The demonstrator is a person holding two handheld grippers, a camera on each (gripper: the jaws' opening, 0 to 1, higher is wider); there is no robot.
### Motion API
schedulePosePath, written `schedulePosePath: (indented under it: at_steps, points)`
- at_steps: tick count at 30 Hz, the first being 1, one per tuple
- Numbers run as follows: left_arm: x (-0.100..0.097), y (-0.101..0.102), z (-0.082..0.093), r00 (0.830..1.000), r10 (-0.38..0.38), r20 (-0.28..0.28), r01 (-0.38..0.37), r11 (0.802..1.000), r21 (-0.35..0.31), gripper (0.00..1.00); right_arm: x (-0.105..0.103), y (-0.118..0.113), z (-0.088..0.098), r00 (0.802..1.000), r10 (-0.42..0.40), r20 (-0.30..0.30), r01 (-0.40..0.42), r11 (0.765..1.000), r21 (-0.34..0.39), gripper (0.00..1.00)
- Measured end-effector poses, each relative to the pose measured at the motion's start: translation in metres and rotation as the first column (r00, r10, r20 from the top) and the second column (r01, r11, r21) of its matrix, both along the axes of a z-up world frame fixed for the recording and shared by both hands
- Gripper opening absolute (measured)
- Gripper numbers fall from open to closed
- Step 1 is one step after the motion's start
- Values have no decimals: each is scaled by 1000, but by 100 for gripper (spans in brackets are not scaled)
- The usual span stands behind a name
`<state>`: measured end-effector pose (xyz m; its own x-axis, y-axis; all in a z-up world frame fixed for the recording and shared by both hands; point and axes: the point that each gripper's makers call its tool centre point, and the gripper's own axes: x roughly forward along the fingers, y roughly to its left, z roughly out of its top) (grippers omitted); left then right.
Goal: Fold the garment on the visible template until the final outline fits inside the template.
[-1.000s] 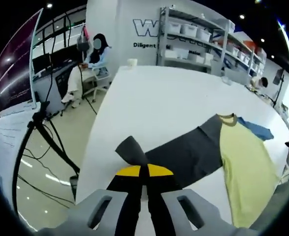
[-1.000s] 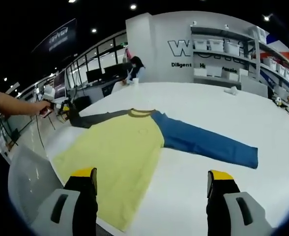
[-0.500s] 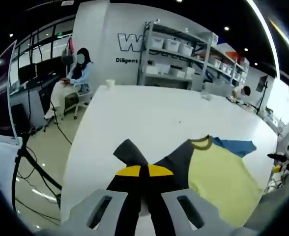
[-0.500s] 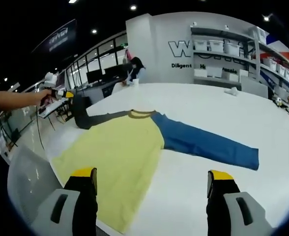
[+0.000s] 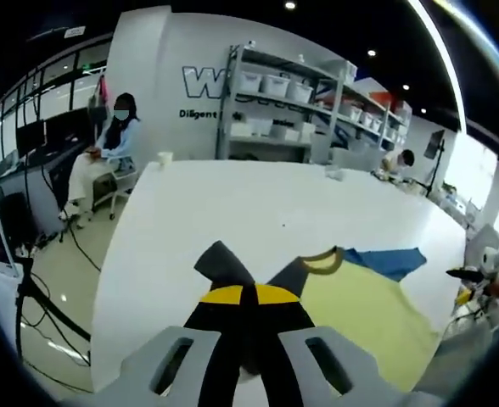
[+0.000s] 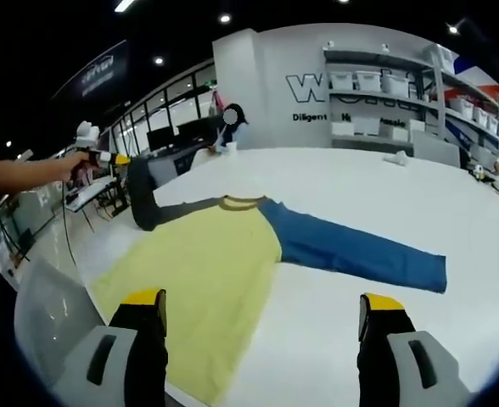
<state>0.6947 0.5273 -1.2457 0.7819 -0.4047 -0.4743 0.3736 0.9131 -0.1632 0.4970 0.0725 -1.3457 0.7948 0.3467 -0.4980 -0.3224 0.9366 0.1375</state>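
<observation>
Left gripper, clamped on the dark grey sleeve of the yellow-bodied shirt, has lifted it off the white surface toward frame left, starting the fold; right gripper hangs wide open, empty.

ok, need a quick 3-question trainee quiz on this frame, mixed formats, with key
1. True or false: the left tongs are shut on the shirt's grey sleeve.
2. Which colour is the sleeve lying flat on the white table? A) grey B) blue C) red
3. Fill in: the right tongs are ____, holding nothing, above the shirt's yellow body.

Key: 1 true, with the sleeve raised off the table in the right gripper view; 2 B; 3 open.
</observation>
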Motion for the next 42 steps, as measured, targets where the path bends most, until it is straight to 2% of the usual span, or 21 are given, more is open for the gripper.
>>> schedulePosePath:
  at_steps: [3, 7, 11, 18, 24, 26, 35, 42]
  points:
    - [0, -12, 9, 1000, -15, 14, 15, 999, -31, 1, -1, -1, -1, 1000, -3, -2, 3, 1000, 3, 93]
    - [2, -22, 10, 999, -48, 25, 48, 999, -10, 1, -2, -3, -2, 1000, -4, 0, 4, 1000, 7, 93]
    - [3, -38, 22, 994, -95, 46, 96, 995, -32, 1, -3, -1, 0, 1000, 12, 22, -12, 1000, -1, 94]
    - [-1, -64, 40, 984, -160, 72, 163, 986, -44, 1, -6, 8, 2, 994, 99, 51, -97, 994, -44, 96]
    - [-9, -90, 45, 972, -224, 69, 227, 973, -48, 1, -11, 18, 7, 977, 198, 78, -191, 978, -89, 97]
    - [-12, -99, 49, 965, -249, 88, 252, 967, -30, 1, -12, 19, 9, 972, 219, 82, -210, 972, -105, 97]
    - [-8, -131, 69, 947, -298, 121, 306, 950, -57, 1, -12, 17, 11, 973, 211, 95, -203, 975, -90, 98]
    - [-8, -157, 73, 935, -330, 130, 341, 937, -75, 1, -15, 16, 6, 974, 209, 84, -202, 976, -85, 99]
